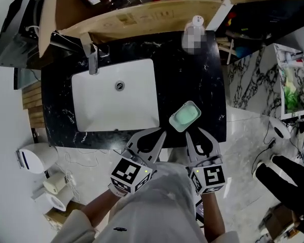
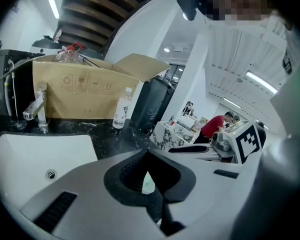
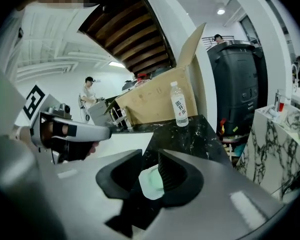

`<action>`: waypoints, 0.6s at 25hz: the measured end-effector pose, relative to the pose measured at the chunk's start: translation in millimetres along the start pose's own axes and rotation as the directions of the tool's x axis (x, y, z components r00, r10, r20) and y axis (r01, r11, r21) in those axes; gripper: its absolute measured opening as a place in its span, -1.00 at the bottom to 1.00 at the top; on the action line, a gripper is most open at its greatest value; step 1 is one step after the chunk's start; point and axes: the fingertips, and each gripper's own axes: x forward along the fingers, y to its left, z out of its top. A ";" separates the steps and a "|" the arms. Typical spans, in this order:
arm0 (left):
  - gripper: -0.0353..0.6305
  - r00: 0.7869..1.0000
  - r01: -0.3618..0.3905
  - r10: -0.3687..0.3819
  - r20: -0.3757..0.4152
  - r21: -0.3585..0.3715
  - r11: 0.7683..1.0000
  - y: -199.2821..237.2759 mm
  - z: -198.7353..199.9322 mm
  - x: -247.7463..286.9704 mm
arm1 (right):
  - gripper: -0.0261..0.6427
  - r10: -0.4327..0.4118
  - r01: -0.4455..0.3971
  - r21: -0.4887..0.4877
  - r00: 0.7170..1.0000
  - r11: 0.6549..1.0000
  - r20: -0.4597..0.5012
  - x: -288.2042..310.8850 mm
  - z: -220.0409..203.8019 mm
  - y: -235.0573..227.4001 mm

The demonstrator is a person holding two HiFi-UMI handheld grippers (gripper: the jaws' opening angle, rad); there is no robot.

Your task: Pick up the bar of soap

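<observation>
A pale green bar of soap [image 1: 185, 116] lies in a white dish near the front edge of the black marble counter [image 1: 192, 75], right of the sink. My right gripper [image 1: 192, 131] hovers just in front of the dish, its jaws a little apart and empty. In the right gripper view the soap [image 3: 149, 181] shows through the gap of that gripper [image 3: 150, 154]. My left gripper [image 1: 161, 132] hangs to the dish's left with its tips together. A sliver of the soap [image 2: 147, 182] shows beyond the left gripper [image 2: 148, 151], which holds nothing.
A white sink [image 1: 114, 105] with a chrome faucet [image 1: 92, 59] fills the counter's left half. A water bottle [image 1: 196, 29] stands at the back right, in front of an open cardboard box [image 1: 142, 14]. Paper rolls [image 1: 53, 186] lie on the floor at the left.
</observation>
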 end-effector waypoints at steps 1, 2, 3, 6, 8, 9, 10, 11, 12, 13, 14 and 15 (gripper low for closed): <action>-0.88 1.000 -0.003 0.003 -0.004 -0.005 1.000 2.9 -2.6 1.0 | -0.58 0.005 -0.006 -0.038 1.000 0.999 -0.021 3.7 -2.9 0.5; -0.88 1.000 -0.005 0.005 -0.008 -0.009 1.000 5.5 -5.2 1.9 | -0.54 0.008 -0.011 -0.075 0.999 0.997 -0.038 7.3 -4.3 1.3; -0.88 1.000 -0.007 0.007 -0.011 -0.013 1.000 7.7 -7.8 2.7 | -0.50 0.011 -0.017 -0.110 0.999 0.994 -0.053 11.0 -4.7 2.2; -0.88 1.000 -0.008 0.008 -0.022 -0.024 1.000 12.7 -15.7 5.5 | -0.45 0.023 -0.044 -0.213 0.995 0.976 -0.102 20.7 -10.3 3.5; -0.88 1.000 -0.007 0.006 -0.028 -0.030 1.000 15.6 -20.0 7.9 | -0.41 0.039 -0.080 -0.279 0.988 0.957 -0.150 27.6 -17.4 3.9; -0.88 1.000 -0.006 0.005 -0.029 -0.032 0.999 17.1 -21.5 9.0 | -0.39 0.048 -0.101 -0.308 0.983 0.946 -0.175 31.2 -21.0 4.2; -0.88 1.000 -0.006 0.005 -0.030 -0.034 0.999 18.5 -22.5 10.0 | -0.38 0.057 -0.122 -0.335 0.978 0.934 -0.199 34.5 -24.9 4.5; -0.88 0.999 -0.006 0.005 -0.031 -0.038 0.999 19.9 -23.8 10.6 | -0.38 0.063 -0.142 -0.361 0.973 0.922 -0.222 37.5 -29.2 4.4; -0.88 0.999 -0.008 0.007 -0.033 -0.043 0.999 21.5 -26.1 10.9 | -0.36 0.066 -0.159 -0.385 0.968 0.909 -0.244 40.0 -34.0 3.9; -0.88 0.999 -0.011 0.010 -0.036 -0.049 0.999 23.1 -28.8 11.1 | -0.33 0.066 -0.174 -0.409 0.962 0.896 -0.266 42.1 -38.8 2.9; -0.88 0.999 -0.014 0.012 -0.038 -0.054 0.998 24.9 -31.3 11.3 | -0.32 0.064 -0.189 -0.433 0.955 0.881 -0.288 44.0 -42.9 1.5; -0.88 0.999 -0.017 0.015 -0.040 -0.059 0.998 26.7 -33.4 11.8 | -0.32 0.062 -0.205 -0.461 0.950 0.863 -0.306 46.2 -45.8 -0.4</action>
